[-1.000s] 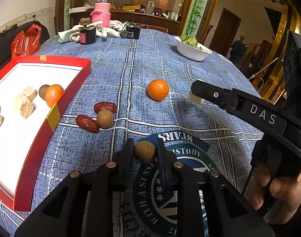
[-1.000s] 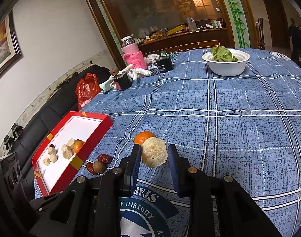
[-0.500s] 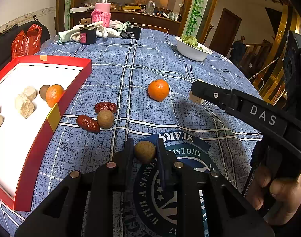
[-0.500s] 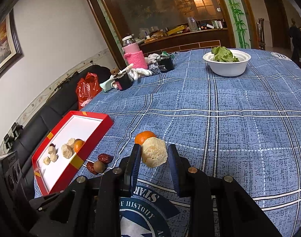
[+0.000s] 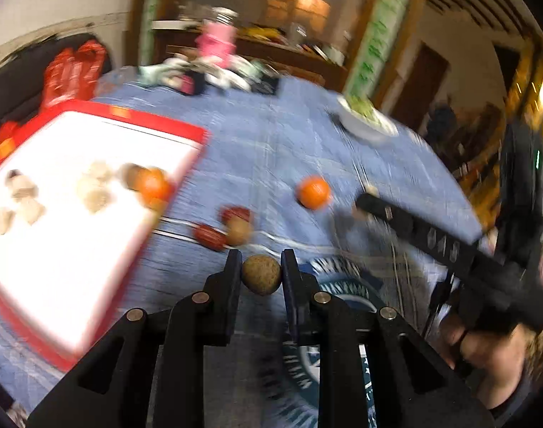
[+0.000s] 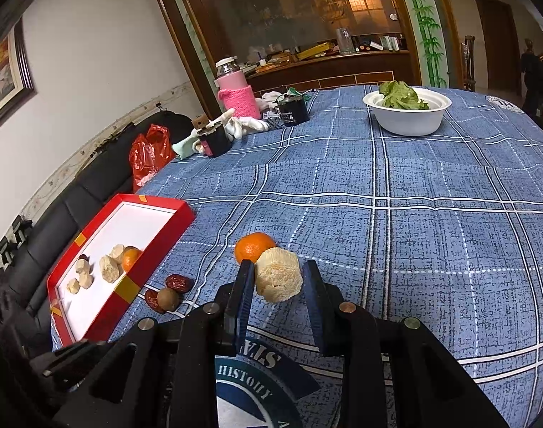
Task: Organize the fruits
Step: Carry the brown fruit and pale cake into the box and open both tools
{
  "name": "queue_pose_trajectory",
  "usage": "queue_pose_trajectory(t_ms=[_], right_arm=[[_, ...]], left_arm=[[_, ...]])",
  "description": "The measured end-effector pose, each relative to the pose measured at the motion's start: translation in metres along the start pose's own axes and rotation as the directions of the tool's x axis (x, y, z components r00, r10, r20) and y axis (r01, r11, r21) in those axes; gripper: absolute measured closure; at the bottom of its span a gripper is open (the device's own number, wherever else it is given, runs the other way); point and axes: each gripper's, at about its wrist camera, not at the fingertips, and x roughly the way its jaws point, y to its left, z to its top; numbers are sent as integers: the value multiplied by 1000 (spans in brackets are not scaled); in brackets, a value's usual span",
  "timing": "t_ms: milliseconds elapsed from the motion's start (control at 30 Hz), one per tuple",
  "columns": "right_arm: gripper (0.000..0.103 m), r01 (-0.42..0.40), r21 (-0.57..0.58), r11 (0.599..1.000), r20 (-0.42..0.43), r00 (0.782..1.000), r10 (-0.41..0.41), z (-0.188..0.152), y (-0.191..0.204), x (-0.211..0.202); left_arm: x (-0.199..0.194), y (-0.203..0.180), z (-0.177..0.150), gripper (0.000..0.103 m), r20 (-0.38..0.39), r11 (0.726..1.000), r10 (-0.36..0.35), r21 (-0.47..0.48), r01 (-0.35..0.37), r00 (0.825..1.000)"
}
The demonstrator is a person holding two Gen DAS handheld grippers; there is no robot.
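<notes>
My left gripper point(image 5: 261, 271) is shut on a small round brown fruit point(image 5: 261, 274), lifted over the blue cloth; this view is motion-blurred. To its left lies the red tray point(image 5: 185, 130) holding several pale chunks and an orange point(image 5: 152, 185). Ahead sit two red dates point(image 5: 209, 235), another brown fruit point(image 5: 238, 232) and a loose orange point(image 5: 313, 192). My right gripper point(image 6: 276, 281) is shut on a pale ridged fruit chunk point(image 6: 278, 280), held above the cloth just in front of the loose orange point(image 6: 251, 246). The red tray point(image 6: 136, 285) lies at the left.
A white bowl of greens point(image 6: 406, 112) stands at the far right of the table. At the far edge are a pink-sleeved bottle point(image 6: 234, 89), dark jars point(image 6: 214, 139) and white gloves. A red bag point(image 6: 146, 157) rests on the black sofa at the left.
My left gripper has lifted the brown fruit off the cloth and swung toward the tray, blurring the view. The right gripper and its chunk have stayed still.
</notes>
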Motion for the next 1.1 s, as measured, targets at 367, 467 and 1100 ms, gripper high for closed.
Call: queue_pose_trajectory(t_ms=[367,467,1100], right_arm=[[75,-223,-225,949,-76,975,211,13,139,30],[75,-255,-247,935,-109,966,234,10,166,49],[53,-272,-230,934,-126,960,249,8,159,51]], left_arm=[[-27,117,20,83,10,936,282,-222,-273,959],[-26,129,21,83,-6,931,288,-232,-281,958],[-30,145,22,24,9,868,393,-334,-368,919]])
